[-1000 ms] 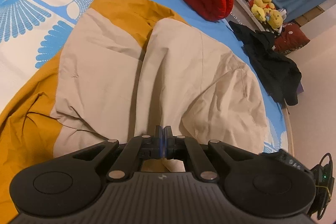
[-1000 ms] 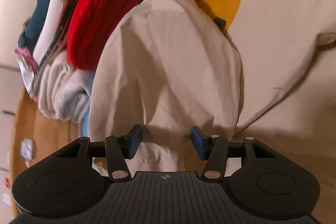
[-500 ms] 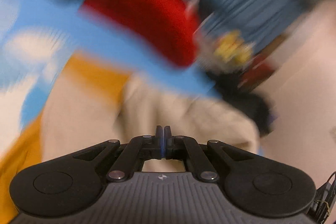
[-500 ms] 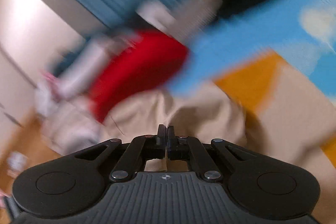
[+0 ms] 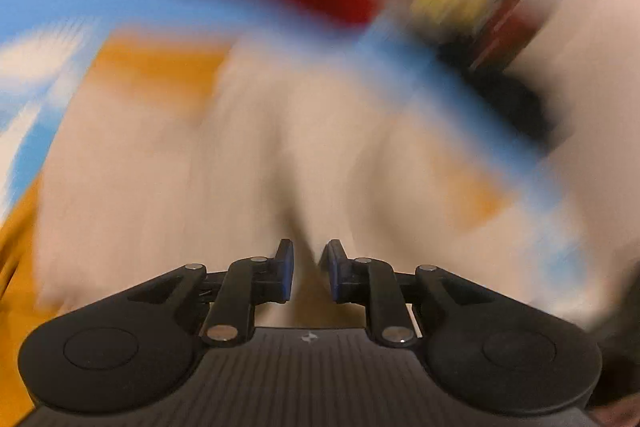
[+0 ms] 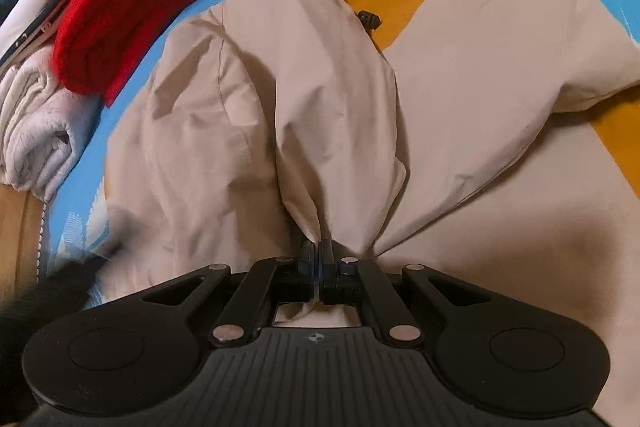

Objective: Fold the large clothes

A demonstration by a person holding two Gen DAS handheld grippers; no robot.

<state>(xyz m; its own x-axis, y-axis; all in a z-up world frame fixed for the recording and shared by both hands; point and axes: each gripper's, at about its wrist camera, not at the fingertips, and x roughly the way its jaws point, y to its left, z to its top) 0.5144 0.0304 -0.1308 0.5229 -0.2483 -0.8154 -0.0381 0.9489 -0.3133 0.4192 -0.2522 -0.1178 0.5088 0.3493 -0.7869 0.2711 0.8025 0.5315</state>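
While the beige-and-mustard cloth jacket (image 6: 320,99) lies spread on the blue white-patterned bed cover (image 6: 120,99), the right tool (image 6: 319,267) pinches a gathered beige fold; the left tool (image 5: 310,267), its jaws just parting, stands slightly spread over blurred beige cloth, gripping nothing.

Left hand-held gripper (image 5: 310,267) jaws just opening; right hand-held gripper (image 6: 319,259) clamped
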